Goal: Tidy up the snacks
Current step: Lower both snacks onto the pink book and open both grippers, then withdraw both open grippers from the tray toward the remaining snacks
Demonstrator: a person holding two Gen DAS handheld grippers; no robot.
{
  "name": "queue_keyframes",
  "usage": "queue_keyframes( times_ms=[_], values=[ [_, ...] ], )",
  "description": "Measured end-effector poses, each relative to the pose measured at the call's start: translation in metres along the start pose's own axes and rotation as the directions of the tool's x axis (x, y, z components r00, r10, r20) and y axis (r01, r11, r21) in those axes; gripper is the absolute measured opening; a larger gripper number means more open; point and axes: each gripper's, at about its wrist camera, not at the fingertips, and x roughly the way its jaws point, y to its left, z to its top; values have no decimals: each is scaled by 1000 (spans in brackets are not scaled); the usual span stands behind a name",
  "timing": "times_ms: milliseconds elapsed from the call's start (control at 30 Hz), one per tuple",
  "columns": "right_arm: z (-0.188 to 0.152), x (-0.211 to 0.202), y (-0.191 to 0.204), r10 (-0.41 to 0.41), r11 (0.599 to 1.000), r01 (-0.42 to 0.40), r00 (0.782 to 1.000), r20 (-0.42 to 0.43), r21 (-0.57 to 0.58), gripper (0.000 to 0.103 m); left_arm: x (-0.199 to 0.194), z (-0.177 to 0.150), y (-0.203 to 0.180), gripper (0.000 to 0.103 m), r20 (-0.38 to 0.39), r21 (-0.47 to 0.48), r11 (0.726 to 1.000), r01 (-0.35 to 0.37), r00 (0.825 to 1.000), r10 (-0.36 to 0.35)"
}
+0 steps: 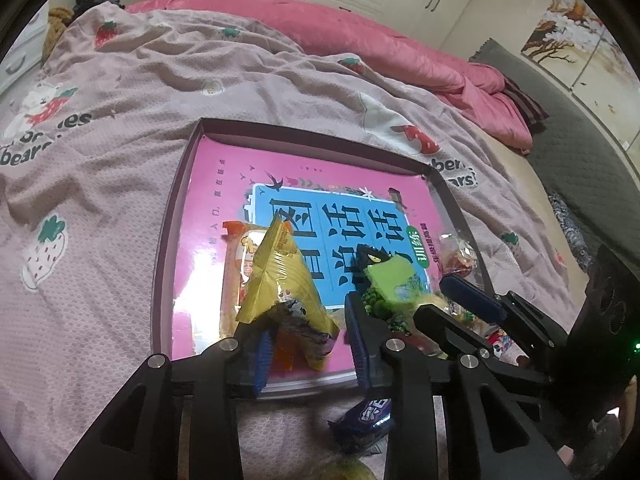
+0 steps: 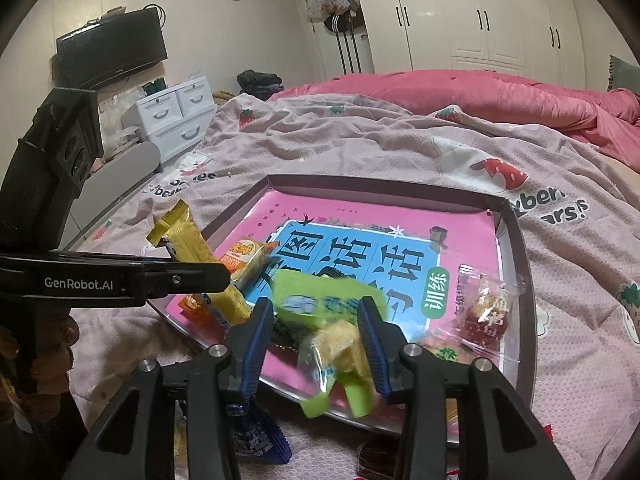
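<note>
A shallow box tray (image 1: 304,130) (image 2: 380,182) with a pink printed bottom lies on the bed. My left gripper (image 1: 310,350) (image 2: 228,276) is open over the tray's near left corner. A yellow snack packet (image 1: 280,280) (image 2: 188,240) stands tilted between its blue pads and leans on the left one, clear of the right one. My right gripper (image 2: 314,344) (image 1: 444,300) is open over the tray's near edge. A blurred clear packet with green ends (image 2: 340,356) hangs loose between its pads. Under it lies a green packet (image 2: 320,296) (image 1: 390,280).
An orange packet (image 1: 236,264) (image 2: 244,252) and a red-filled clear packet (image 2: 486,312) (image 1: 456,256) lie in the tray. A purple packet (image 1: 368,416) (image 2: 256,436) lies on the strawberry-print sheet (image 1: 120,152) in front of the tray. A pink quilt (image 2: 480,92) is heaped behind.
</note>
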Motion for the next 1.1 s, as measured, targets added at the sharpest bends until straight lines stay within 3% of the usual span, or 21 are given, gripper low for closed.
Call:
queue_keyframes(
  times_ms=[900, 1100],
  values=[
    [3, -17, -3, -17, 1000, 17, 999, 46, 2, 48, -24, 7, 5, 64, 64, 18, 996, -84, 995, 82],
    [2, -24, -1, -29, 1000, 29, 998, 63, -6, 52, -31, 9, 5, 65, 81, 18, 995, -94, 992, 92]
  ],
)
